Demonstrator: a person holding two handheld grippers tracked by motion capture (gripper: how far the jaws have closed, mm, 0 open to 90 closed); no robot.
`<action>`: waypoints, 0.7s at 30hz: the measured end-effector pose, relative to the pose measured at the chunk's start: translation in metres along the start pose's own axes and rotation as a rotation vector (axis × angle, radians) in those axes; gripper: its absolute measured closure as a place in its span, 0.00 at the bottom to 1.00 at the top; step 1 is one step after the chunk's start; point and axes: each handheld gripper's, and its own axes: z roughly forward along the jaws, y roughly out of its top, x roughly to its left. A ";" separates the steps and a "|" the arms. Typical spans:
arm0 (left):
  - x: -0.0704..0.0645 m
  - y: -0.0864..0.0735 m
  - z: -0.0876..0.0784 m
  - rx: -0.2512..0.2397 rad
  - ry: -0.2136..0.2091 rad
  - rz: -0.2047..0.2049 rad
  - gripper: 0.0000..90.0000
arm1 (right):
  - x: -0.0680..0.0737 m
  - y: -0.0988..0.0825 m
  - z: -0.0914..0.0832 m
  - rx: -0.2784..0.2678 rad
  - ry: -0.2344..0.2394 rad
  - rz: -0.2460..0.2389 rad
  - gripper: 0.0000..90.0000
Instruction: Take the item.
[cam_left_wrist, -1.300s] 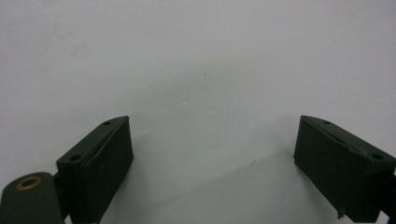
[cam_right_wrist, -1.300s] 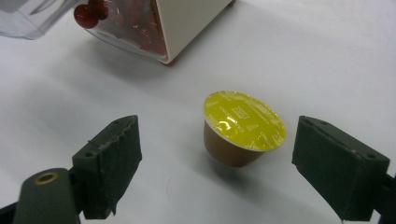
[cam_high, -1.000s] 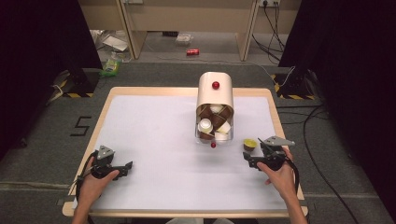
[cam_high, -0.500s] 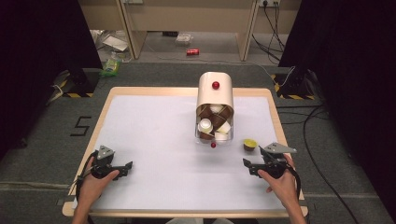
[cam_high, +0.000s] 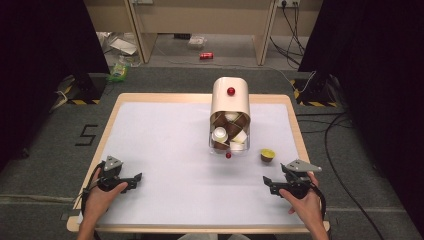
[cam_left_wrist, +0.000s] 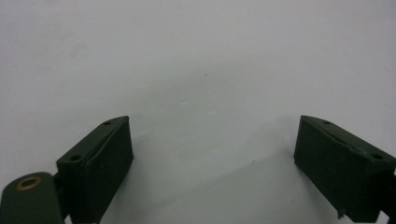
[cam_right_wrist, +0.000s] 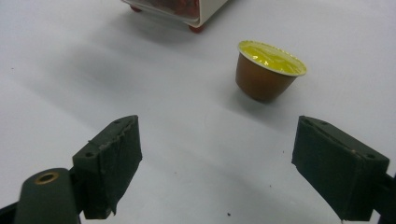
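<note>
The white tabletop (cam_high: 165, 150) is seen from above, and a cream capsule dispenser (cam_high: 230, 97) with a red knob (cam_high: 231, 91) is stood near its far middle. The clear front bin (cam_high: 228, 136) is packed with brown and white coffee capsules, presumably so that they can be drawn from the near side.

One capsule (cam_high: 267, 155) has been set apart: brown, with a yellow foil lid, it is stood upright on the tabletop just right of the dispenser's front. In the right gripper view the same capsule (cam_right_wrist: 268, 70) is found in the upper right of the frame, foil side up, well clear of the tongs and beyond them.

The right gripper (cam_high: 274, 183) is held low at the lower right of the frame, and its tongs are spread wide with nothing between them. They are aimed leftward across the tabletop rather than at the capsule, so a turn would be needed for any pick-up.

The left gripper (cam_high: 131, 179) is kept at the lower left, well apart from everything. In the left gripper view its tongs (cam_left_wrist: 210, 163) are likewise spread wide over bare white surface, nothing gripped. It is judged to be parked out of the way.
</note>
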 end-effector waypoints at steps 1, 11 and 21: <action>0.000 0.000 0.000 0.000 0.000 0.000 0.12 | 0.000 -0.001 0.000 0.003 0.001 0.002 0.18; 0.000 0.000 0.000 0.000 0.001 0.001 0.12 | 0.003 -0.006 -0.004 0.006 0.004 0.002 0.18; 0.000 0.000 0.000 0.000 0.001 0.001 0.12 | 0.003 -0.018 -0.009 0.014 0.000 0.008 0.18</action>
